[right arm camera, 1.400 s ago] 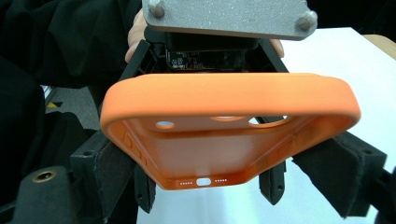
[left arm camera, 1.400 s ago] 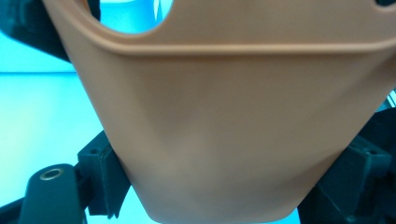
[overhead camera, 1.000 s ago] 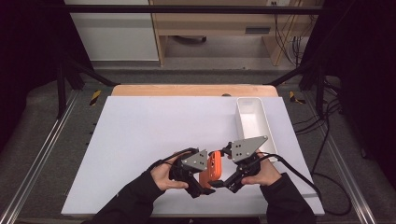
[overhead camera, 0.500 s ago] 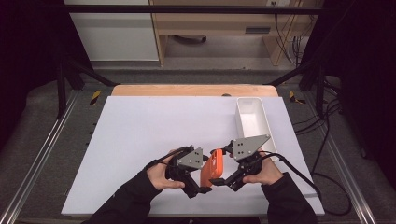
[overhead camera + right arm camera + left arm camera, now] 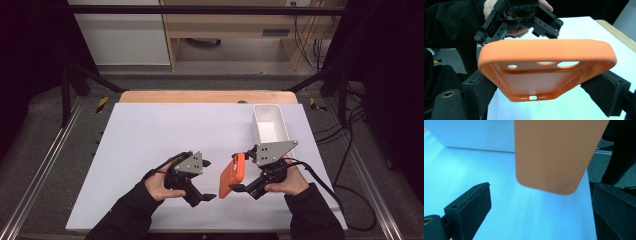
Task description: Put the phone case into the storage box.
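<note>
While the right gripper's (image 5: 239, 172) fingers (image 5: 477, 91) are clenching the long edges of the orange phone case (image 5: 233, 175), holding it on edge just above the table (image 5: 150, 130), the left gripper (image 5: 208, 180) is hanging released at its nine o'clock, fingers (image 5: 471, 205) spread and apart from the case. Judging by this, a handover is finishing or starting, and the next move is likely carrying the case toward the white tray (image 5: 270, 125) at one o'clock, which is looking empty.
</note>
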Available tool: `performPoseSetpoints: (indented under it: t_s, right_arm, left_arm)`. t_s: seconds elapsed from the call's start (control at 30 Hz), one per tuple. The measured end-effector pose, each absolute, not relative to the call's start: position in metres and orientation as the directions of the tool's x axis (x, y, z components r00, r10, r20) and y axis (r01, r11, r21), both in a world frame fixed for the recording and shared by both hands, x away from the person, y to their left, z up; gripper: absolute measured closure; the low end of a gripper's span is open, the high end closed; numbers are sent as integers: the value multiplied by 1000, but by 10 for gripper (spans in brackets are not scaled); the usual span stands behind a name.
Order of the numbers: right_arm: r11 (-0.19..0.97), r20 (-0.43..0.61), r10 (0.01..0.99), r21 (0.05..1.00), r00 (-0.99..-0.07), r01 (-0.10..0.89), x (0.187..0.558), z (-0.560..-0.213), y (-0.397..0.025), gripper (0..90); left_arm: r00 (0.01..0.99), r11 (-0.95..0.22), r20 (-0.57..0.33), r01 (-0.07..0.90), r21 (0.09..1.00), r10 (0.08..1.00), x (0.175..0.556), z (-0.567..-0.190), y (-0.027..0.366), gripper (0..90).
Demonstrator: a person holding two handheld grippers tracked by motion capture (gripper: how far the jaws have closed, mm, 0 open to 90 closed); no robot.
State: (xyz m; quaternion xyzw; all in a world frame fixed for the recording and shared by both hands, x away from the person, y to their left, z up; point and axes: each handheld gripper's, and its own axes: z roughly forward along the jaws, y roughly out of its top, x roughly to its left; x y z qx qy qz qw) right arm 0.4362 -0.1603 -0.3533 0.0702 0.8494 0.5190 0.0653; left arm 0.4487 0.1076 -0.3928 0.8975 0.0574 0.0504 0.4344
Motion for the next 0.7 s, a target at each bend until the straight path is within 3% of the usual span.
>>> performPoseSetpoints:
  t_s: [0.7]
  right_arm:
    - [428, -65, 344, 899, -937, 95, 440, -333, -183, 159]
  left_arm:
    - [902, -527, 18, 236, 817, 431, 465, -410, 169, 17]
